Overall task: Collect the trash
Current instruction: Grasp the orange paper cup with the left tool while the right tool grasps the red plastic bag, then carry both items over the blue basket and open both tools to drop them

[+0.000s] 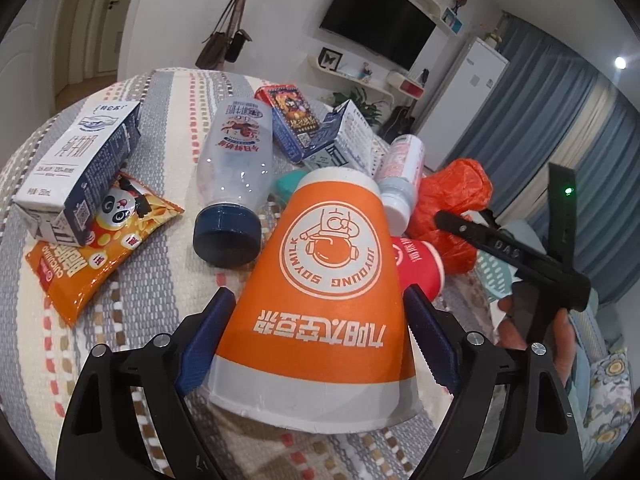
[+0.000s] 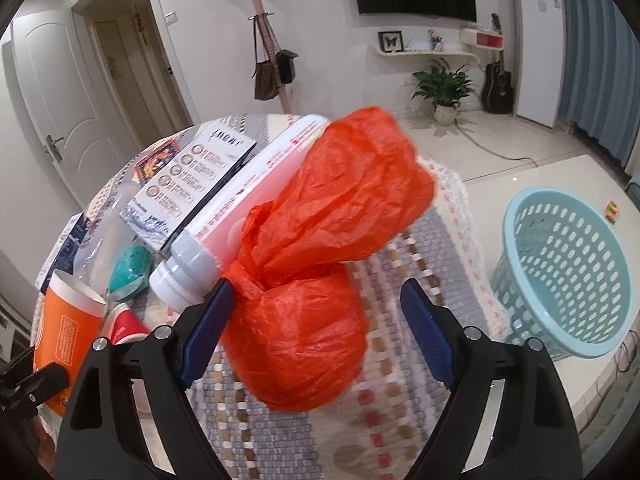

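An orange and white paper cup point(image 1: 320, 292) lies on its side on the striped tablecloth point(image 1: 168, 276). My left gripper point(image 1: 320, 312) is open with its blue pads on either side of the cup. A knotted orange plastic bag point(image 2: 316, 256) lies between the open fingers of my right gripper point(image 2: 316, 312); its left pad point(image 2: 208, 328) touches the bag, the right pad stands apart. The bag also shows in the left wrist view point(image 1: 448, 204), with the right gripper point(image 1: 520, 256) beside it.
Other trash lies on the table: a milk carton point(image 1: 80, 168), a snack packet point(image 1: 100, 248), a clear bottle point(image 1: 236, 176), a red cup point(image 1: 416, 260), a white bottle point(image 2: 240, 208), boxes point(image 2: 188, 184). A light blue basket point(image 2: 568, 272) stands to the right.
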`<state>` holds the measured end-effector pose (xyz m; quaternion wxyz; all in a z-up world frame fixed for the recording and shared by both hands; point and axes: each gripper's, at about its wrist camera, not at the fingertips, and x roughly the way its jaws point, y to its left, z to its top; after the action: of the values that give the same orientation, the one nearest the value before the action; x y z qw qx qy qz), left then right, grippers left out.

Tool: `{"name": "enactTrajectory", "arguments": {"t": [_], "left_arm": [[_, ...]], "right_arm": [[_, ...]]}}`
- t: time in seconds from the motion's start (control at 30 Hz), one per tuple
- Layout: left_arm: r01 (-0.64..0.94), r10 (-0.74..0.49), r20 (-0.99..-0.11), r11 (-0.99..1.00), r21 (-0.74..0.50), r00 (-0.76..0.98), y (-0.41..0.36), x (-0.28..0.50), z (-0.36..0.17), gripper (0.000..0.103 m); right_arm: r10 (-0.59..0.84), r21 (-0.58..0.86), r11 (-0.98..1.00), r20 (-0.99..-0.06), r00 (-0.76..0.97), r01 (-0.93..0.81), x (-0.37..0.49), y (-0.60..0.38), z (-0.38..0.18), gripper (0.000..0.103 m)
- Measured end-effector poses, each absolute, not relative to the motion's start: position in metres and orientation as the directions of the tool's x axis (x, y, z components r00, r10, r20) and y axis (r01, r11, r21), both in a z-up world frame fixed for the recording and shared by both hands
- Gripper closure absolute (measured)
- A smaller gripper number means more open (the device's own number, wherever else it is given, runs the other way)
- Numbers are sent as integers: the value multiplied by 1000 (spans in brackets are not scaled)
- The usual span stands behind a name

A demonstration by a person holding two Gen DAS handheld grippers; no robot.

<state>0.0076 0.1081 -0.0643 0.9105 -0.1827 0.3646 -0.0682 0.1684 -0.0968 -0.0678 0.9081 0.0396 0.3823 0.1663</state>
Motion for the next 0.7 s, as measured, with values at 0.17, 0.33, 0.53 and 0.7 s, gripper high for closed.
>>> {"name": "enactTrajectory", "arguments": {"t": [0.17,0.33,0.53,0.7], "left_arm": [[-3,-242,-617,930,-368,749,105,0,-54,22],[18,-242,-586,932,-362,774,98,-8,-39,23],[43,-246,-549,933,-356,799,89,-2,-14,23],[94,-255,-523,944,-315,813,67,15,15,23]], "right_arm": [[365,211,928,-675,641,-306,161,-92,-65,61],[369,212,928,-647,667,-307,149,-100,-51,71],[355,200,934,-593,723,-295,137,-120,-26,73],[313,179,950,-542,780,-257,134,-148,-2,73]]}}
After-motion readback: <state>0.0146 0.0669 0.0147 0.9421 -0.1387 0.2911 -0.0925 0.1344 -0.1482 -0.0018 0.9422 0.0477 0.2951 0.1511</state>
